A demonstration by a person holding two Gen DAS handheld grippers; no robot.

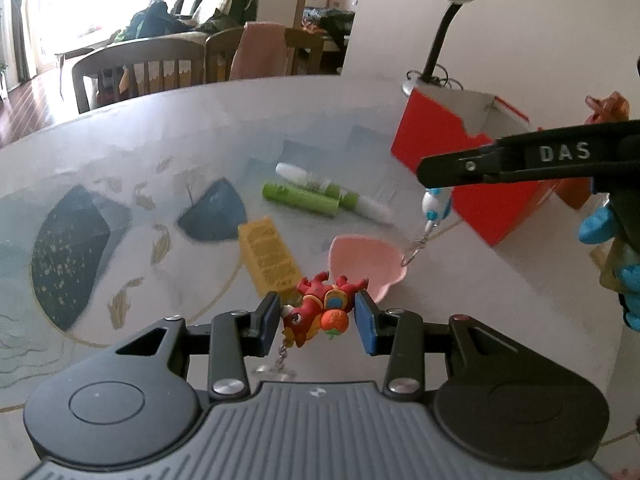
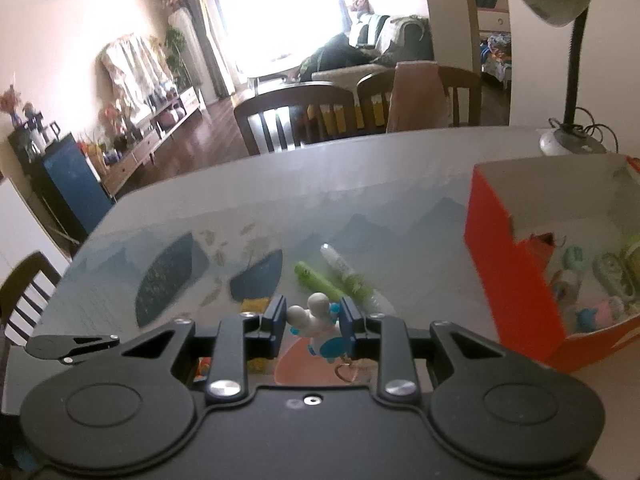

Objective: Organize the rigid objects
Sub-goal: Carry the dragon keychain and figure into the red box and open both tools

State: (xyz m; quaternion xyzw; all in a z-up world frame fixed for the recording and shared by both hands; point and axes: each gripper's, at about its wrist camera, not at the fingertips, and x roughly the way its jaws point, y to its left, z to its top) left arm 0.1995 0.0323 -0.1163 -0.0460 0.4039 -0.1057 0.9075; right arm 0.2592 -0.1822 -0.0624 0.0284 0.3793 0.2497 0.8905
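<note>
The left gripper (image 1: 316, 316) is pinching a red dragon toy (image 1: 320, 306) at 6 o'clock; its dangling chain could snag. The right gripper (image 2: 314, 318) squeezes a white and blue toy (image 2: 316, 320) that might slip before reaching the orange box (image 2: 516, 276) at 3 o'clock.

The red toy (image 1: 320, 308) is showing orange and blue patches. The box (image 1: 472, 184) is appearing orange-red; the tabletop (image 1: 160, 152) is displaying a blue mountain-and-fish pattern.
</note>
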